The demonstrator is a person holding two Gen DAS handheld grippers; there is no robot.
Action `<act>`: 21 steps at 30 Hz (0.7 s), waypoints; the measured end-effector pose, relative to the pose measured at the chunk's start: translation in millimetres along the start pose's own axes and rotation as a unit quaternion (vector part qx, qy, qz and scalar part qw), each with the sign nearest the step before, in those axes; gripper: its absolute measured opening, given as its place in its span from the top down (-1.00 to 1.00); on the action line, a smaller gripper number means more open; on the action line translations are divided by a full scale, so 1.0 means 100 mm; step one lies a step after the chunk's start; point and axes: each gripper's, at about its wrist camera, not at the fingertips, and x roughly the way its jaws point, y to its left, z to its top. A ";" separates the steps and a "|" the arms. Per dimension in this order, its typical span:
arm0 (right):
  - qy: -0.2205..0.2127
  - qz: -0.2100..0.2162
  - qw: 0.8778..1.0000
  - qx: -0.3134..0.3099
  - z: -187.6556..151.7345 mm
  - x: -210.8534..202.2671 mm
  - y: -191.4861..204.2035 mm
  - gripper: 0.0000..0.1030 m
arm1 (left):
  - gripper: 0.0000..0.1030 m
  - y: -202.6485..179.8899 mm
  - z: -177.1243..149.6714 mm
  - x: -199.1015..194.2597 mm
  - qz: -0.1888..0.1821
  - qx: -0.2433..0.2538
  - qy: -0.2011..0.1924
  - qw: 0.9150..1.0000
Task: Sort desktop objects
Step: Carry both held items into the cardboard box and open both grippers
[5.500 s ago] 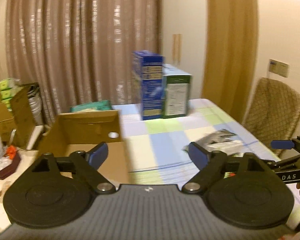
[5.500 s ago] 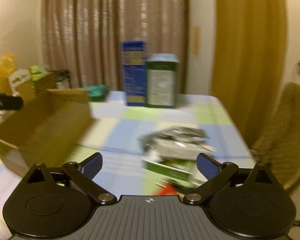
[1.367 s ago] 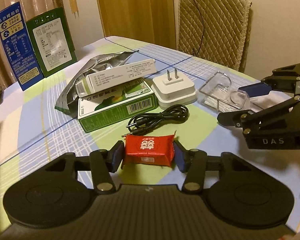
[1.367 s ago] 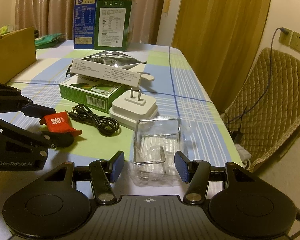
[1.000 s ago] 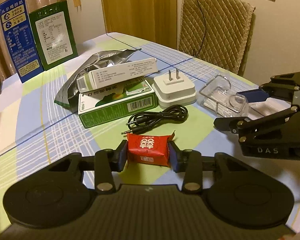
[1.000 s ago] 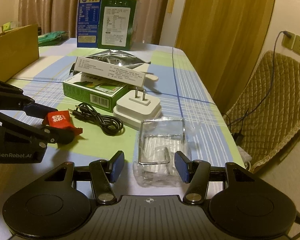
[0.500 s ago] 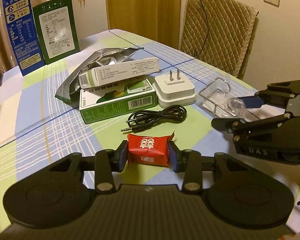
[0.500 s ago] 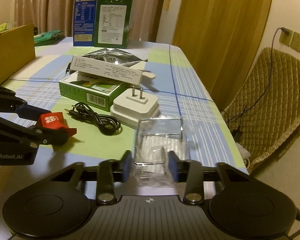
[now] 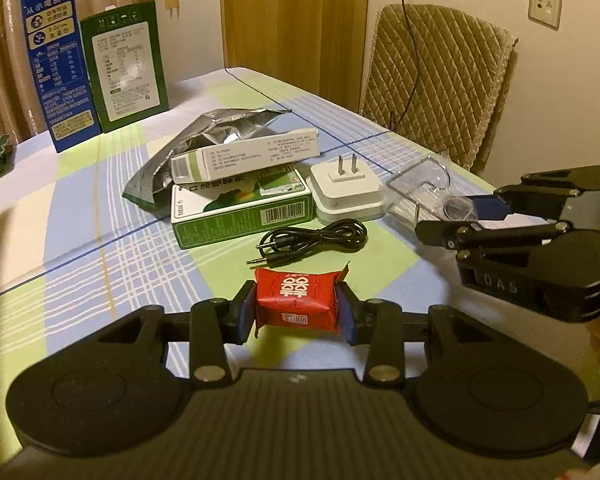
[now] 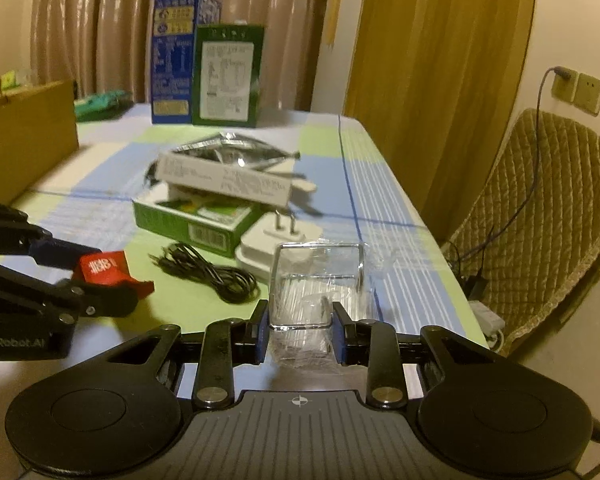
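Left claw [image 9: 296, 312] clamped on red candy packet [image 9: 297, 300]; right claw [image 10: 300, 334] clamped on clear plastic box [image 10: 318, 280]. Risk: slick box slipping during lift.

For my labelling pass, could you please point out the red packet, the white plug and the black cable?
red packet [image 9: 296, 300], left wrist view, middle of its printed front.
white plug [image 9: 346, 194], left wrist view, top face below the prongs.
black cable [image 9: 320, 236], left wrist view, the coiled part.
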 end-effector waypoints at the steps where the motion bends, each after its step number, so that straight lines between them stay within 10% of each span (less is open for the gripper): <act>1: -0.003 0.003 1.000 0.000 0.01 -0.03 0.01 0.46 | 0.31 0.00 0.00 -0.03 0.002 -0.002 -0.001 1.000; 21: -0.063 0.101 0.993 -0.005 0.49 -0.72 0.81 0.46 | 0.31 0.61 0.12 -1.33 0.109 -0.059 -0.067 0.990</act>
